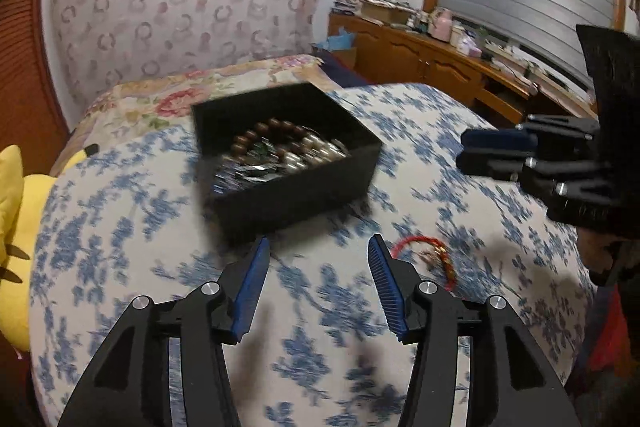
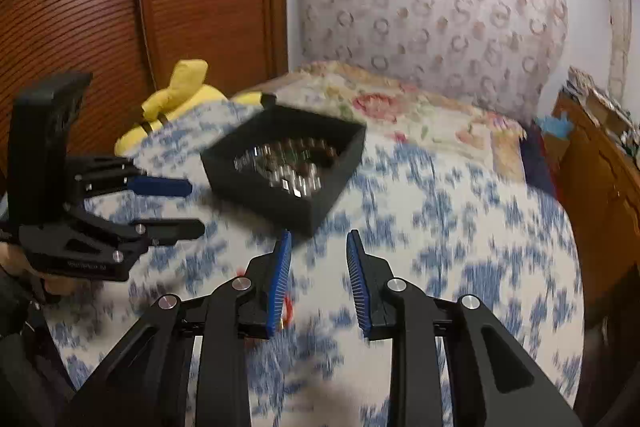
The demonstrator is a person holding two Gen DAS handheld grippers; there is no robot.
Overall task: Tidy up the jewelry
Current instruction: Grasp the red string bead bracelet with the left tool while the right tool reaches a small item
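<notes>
On the bed's blue-flowered quilt [image 1: 120,227], nearest the left hand-held gripper [image 1: 319,247], a red cord bracelet [image 1: 428,253] lies just off its right finger at about two o'clock; its jaws stand partly apart with nothing between them. The bracelet looks light, limp and slippery on its gilt beads, so I judge the cord's bare arc the best hold. The right hand-held gripper [image 2: 319,241] is also parted and empty; only a red sliver shows beside its left finger. Farther off, at twelve o'clock, the black box [image 1: 280,195] holds a wooden bead bracelet [image 1: 272,133] and shiny pieces, probably metal links, too blurred to sort out. A yellow plush toy [image 1: 12,227] sits at nine o'clock, cut off.
</notes>
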